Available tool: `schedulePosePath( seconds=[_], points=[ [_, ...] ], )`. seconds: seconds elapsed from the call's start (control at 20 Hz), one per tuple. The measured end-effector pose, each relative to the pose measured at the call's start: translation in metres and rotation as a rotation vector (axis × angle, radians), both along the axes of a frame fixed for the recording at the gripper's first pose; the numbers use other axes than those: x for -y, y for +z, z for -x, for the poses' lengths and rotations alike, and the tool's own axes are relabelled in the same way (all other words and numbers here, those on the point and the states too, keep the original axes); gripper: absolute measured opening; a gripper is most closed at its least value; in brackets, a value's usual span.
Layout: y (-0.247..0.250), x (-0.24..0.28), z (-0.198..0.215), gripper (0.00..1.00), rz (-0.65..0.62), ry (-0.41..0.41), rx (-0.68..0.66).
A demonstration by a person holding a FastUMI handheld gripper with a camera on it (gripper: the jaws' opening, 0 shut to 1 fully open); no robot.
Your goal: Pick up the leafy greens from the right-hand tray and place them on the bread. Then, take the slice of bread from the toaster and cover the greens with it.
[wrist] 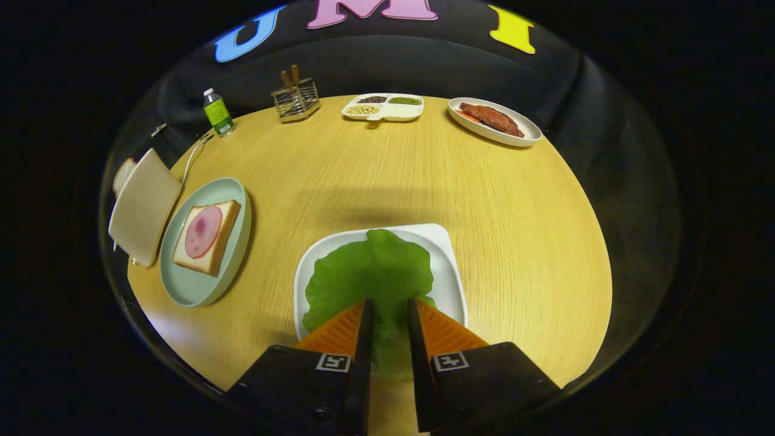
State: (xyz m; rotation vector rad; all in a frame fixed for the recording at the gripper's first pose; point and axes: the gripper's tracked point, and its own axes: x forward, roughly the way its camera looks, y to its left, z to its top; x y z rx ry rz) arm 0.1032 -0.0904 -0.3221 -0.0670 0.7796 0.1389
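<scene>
A flat green leaf, the leafy greens [369,272], lies on a white square tray [451,284] just ahead of me. My gripper [389,303] has its two orange fingers [339,330] close together, with the leaf's near part pinched in the narrow gap between them. To the left of the tray, a slice of bread topped with a pink round of ham [206,236] rests on a pale green plate [194,290]. Beyond that plate stands a cream toaster [142,209], and a slice of bread [123,174] sticks out of its far side.
Along the round wooden table's far edge stand a green-labelled bottle [218,113], a wire utensil rack [295,99], a white divided dish of grains [383,107] and a white plate with a piece of meat [493,121]. A white cable [192,158] runs from the toaster.
</scene>
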Motion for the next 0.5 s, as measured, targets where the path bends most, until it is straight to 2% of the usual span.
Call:
schedulePosePath(
  seconds=[0.1,0.15,0.35,0.5],
  points=[
    [0.002,0.003,-0.001,0.34,0.001,0.005,0.006],
    [-0.001,0.002,-0.002,0.17,-0.006,0.004,0.003],
    [0.000,0.004,-0.004,0.07,-0.057,-0.006,-0.015],
    [0.010,0.005,-0.006,0.06,-0.091,-0.040,-0.029]
  ],
)
